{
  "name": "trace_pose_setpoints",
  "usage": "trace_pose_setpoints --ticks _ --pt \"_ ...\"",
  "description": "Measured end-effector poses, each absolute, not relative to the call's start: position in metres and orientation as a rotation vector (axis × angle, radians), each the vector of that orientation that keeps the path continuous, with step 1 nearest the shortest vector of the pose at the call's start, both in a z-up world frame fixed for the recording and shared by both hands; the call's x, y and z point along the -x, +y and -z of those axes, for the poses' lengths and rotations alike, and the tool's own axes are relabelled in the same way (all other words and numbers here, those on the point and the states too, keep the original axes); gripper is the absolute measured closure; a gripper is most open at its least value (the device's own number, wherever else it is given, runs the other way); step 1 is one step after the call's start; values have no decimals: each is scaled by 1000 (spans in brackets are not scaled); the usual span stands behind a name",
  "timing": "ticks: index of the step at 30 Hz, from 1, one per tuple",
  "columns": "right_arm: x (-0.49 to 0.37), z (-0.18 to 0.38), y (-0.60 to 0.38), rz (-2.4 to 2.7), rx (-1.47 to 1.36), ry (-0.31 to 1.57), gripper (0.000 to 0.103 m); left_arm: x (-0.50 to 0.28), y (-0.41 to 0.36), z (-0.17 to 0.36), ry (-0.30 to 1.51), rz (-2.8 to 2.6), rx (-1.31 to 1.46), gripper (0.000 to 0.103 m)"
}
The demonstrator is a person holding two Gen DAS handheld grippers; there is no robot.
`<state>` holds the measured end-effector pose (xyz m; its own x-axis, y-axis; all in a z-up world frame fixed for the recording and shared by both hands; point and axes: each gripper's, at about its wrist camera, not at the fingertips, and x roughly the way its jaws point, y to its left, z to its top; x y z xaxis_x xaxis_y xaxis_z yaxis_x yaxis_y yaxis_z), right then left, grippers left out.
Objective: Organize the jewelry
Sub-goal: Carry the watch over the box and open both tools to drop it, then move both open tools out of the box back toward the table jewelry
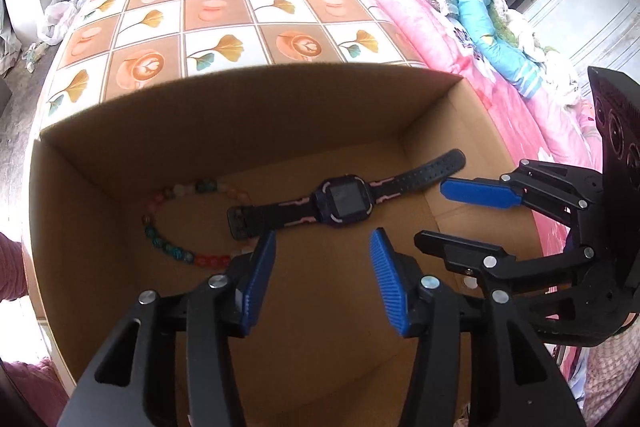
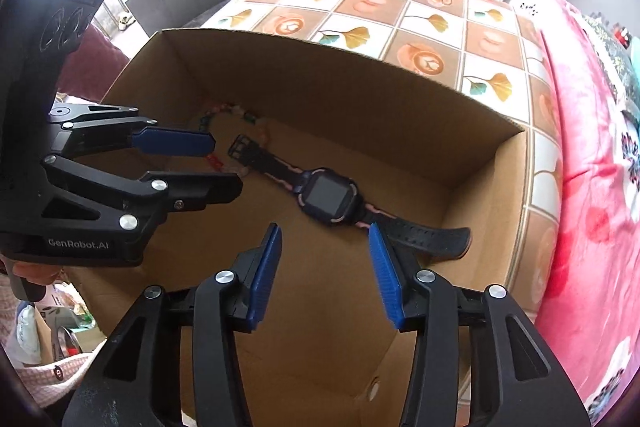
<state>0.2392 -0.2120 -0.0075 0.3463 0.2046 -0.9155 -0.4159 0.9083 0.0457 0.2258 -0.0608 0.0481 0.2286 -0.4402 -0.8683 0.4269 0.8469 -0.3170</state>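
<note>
The watch (image 1: 343, 201) (image 2: 326, 195) lies flat, face up, on the floor of the cardboard box (image 1: 256, 99) (image 2: 360, 83), its long axis slanting from the buckle end toward the box's right wall. Just beyond the buckle a bead bracelet (image 1: 172, 223) (image 2: 230, 113) curls toward the far left corner. The left tool (image 1: 322, 247) (image 2: 192, 163) and right tool (image 2: 324, 241) (image 1: 460, 215) hang over the watch, both spread and gripping nothing; the box sits on a tile-patterned surface (image 1: 224, 15) (image 2: 400, 15).

Black-and-pink watch (image 1: 340, 201), multicoloured bead bracelet (image 1: 176, 223), brown cardboard box (image 1: 280, 107), leaf-patterned orange-white tablecloth (image 1: 224, 23)
</note>
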Motion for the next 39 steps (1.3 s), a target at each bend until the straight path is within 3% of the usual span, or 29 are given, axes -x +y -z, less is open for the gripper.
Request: trace_pose_setpoints --ticks 15,25,39 --pt "-258 29 -214 -411 150 1170 57 -218 -69 -49 1176 629 -18 53" --pt "-254 14 -217 -417 110 1126 56 -217 -70 -50 1177 616 -26 53" --pt "-172 -56 -247 -348 23 856 37 -158 -61 -104 937 551 -83 39"
